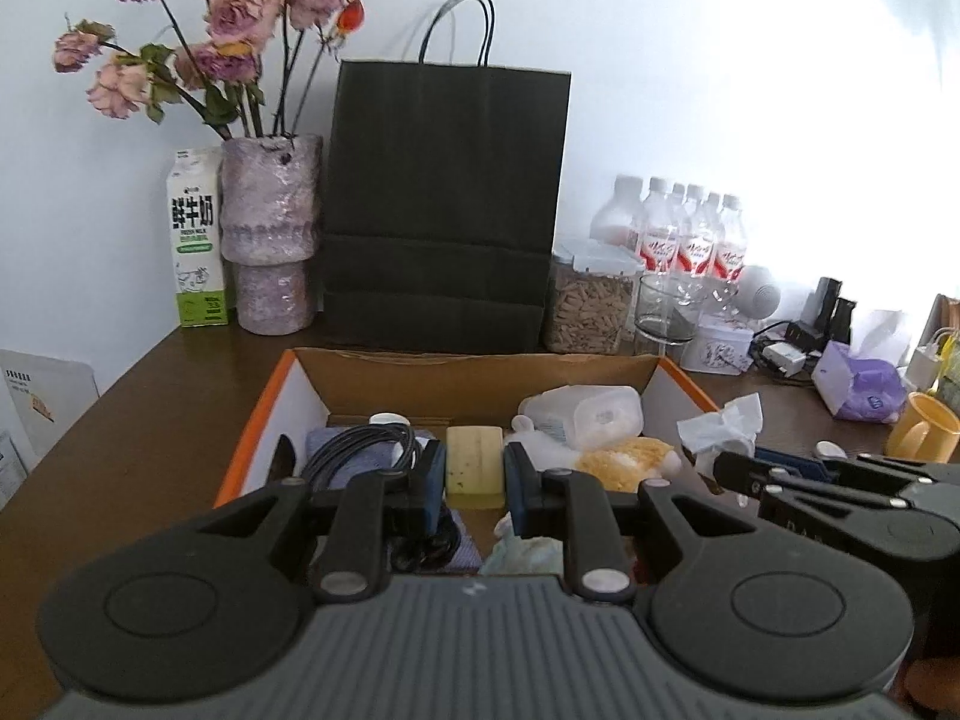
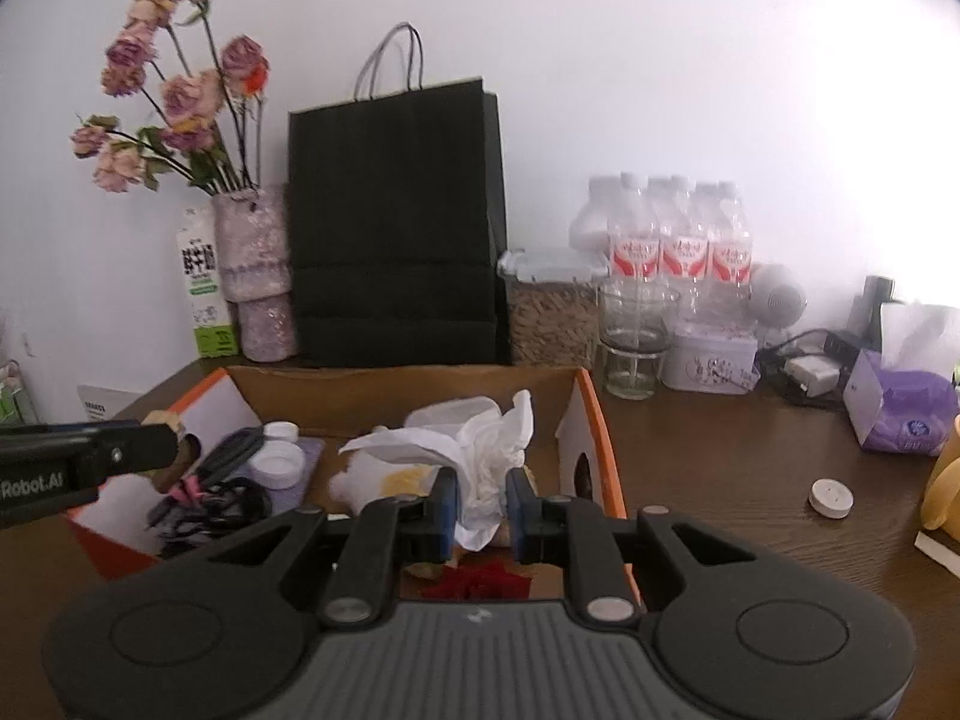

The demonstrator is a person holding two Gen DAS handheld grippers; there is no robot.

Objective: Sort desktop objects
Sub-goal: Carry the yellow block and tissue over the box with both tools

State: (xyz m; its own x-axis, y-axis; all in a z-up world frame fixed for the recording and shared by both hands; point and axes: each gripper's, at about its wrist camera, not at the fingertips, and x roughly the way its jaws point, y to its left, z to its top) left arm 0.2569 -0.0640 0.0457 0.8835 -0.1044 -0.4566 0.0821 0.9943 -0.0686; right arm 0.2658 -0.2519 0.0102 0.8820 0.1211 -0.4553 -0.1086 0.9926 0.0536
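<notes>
The left tool (image 1: 474,471) grips a yellowish soap bar (image 1: 474,465) above the cardboard box (image 1: 480,369). The right tool (image 2: 483,504) pinches a crumpled white tissue (image 2: 492,450) over the same box, which holds cables (image 1: 360,456) and stands on the brown counter (image 2: 750,468) before a black bag (image 1: 444,204).

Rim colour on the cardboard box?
Orange rim on the cardboard box, clearest in the left wrist view.

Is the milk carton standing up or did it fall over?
Standing up. The milk carton is upright on the table, its peaked top uppermost, right beside the flower vase by the wall.
</notes>
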